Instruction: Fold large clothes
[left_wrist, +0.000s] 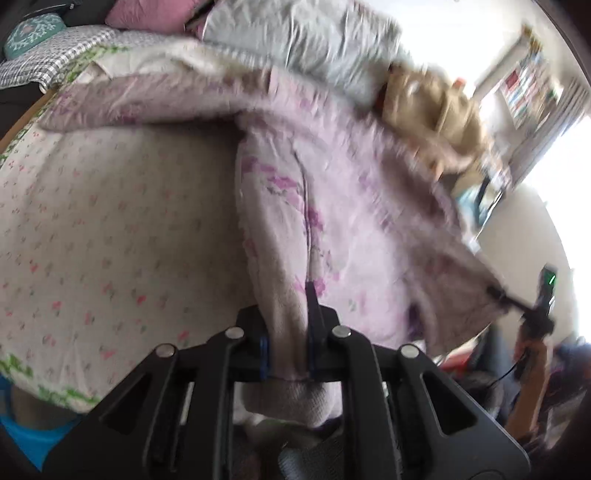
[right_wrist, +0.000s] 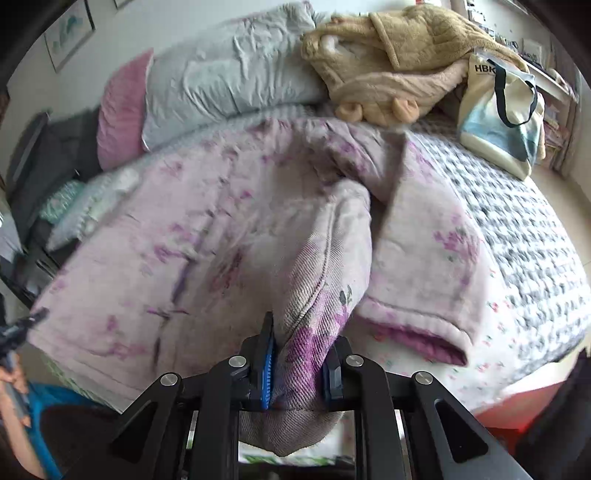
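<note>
A large pale-pink fleece garment with purple flowers (left_wrist: 343, 221) (right_wrist: 207, 236) lies spread over the bed. My left gripper (left_wrist: 286, 332) is shut on a bunched fold of it, and the fabric rises from the bed into the jaws. My right gripper (right_wrist: 303, 343) is shut on another thick purple-patterned edge of the same garment, with a sleeve (right_wrist: 424, 295) lying flat to its right. In the left wrist view the right gripper (left_wrist: 532, 306) shows at the far right, holding the garment's other end. The left gripper (right_wrist: 18, 328) shows blurred at the right wrist view's left edge.
The bed has a white flowered sheet (left_wrist: 92, 240) and a grey-checked blanket (right_wrist: 524, 229). At the head lie a grey duvet (right_wrist: 236, 74), a pink pillow (right_wrist: 122, 110), a tan fleece blanket (right_wrist: 399, 55) and a tote bag (right_wrist: 502, 110). A person's blue sleeve (right_wrist: 48, 398) is at lower left.
</note>
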